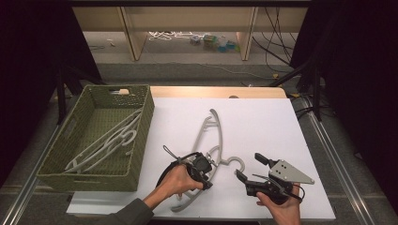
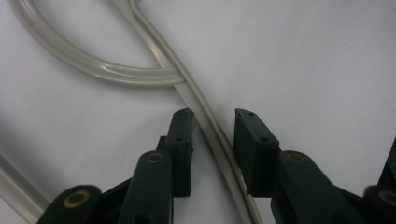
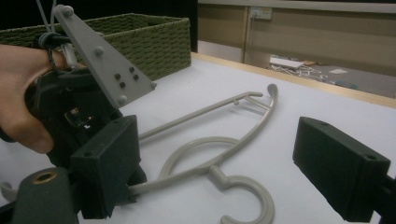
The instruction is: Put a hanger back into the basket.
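Hanger (image 1: 212,136), grey plastic, lies flat on the white bench (image 1: 263,122), its hook toward my right claw. My left claw (image 2: 212,122) points down over the hanger's arm; in the left claw view the bar runs between the two black jaws, touching the left pad, with a small gap at the right pad, so not yet clenched on it. My right claw (image 1: 248,166) rests on the bench just beside the hook, jaws spread wide, grasping nothing. A green woven basket (image 1: 141,136) at the bench's left holds more pale hangers (image 1: 105,143).
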Action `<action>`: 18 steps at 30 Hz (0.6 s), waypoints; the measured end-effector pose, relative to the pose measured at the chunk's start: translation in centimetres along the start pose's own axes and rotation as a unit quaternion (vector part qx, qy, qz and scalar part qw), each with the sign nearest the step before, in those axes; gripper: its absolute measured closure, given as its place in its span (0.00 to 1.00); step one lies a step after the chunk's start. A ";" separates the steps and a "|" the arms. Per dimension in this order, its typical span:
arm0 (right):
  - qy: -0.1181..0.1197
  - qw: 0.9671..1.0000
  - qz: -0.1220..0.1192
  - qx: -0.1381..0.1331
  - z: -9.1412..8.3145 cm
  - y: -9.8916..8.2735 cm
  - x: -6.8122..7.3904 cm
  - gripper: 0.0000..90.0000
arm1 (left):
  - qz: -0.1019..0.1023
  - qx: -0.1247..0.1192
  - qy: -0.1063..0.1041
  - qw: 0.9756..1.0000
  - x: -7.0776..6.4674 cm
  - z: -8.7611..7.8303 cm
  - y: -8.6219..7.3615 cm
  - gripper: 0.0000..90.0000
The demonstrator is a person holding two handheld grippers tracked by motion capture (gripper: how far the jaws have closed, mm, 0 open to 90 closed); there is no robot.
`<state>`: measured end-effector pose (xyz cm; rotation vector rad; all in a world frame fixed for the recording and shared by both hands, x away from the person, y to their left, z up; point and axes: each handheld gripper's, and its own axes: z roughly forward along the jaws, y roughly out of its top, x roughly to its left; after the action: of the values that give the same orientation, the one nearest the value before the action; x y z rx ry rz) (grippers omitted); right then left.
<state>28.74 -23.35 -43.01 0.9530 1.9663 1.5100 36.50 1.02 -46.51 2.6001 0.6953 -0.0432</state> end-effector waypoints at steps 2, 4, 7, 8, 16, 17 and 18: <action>0.001 1.000 0.001 -0.001 0.0 0.0 0.0 0.17 | 0.002 0.007 -0.001 1.000 0.3 -0.1 -0.1 0.80; 0.001 1.000 0.001 -0.001 0.0 0.0 0.0 0.17 | 0.003 0.014 -0.001 1.000 0.6 -0.3 -0.2 0.82; 0.000 1.000 0.001 -0.001 0.1 0.0 0.0 0.17 | 0.003 0.019 0.002 1.000 0.7 -0.3 -0.2 0.84; 0.002 1.000 0.002 -0.002 0.1 0.0 0.1 0.17 | 0.003 0.020 0.002 1.000 0.7 -0.4 -0.2 0.85; -0.003 1.000 0.000 0.000 0.1 0.0 0.1 0.17 | -0.022 0.031 -0.008 0.999 1.1 -0.3 0.1 0.84; -0.003 1.000 0.000 0.000 0.1 0.0 0.1 0.17 | -0.018 0.039 -0.009 0.999 1.2 -0.4 0.2 0.84; -0.002 1.000 0.000 0.000 0.1 0.0 0.1 0.17 | -0.017 0.042 -0.008 0.999 1.2 -0.4 0.3 0.84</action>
<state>28.76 -23.25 -43.07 0.9549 1.9639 1.5080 37.67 1.52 -46.24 2.6645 0.7483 -0.1061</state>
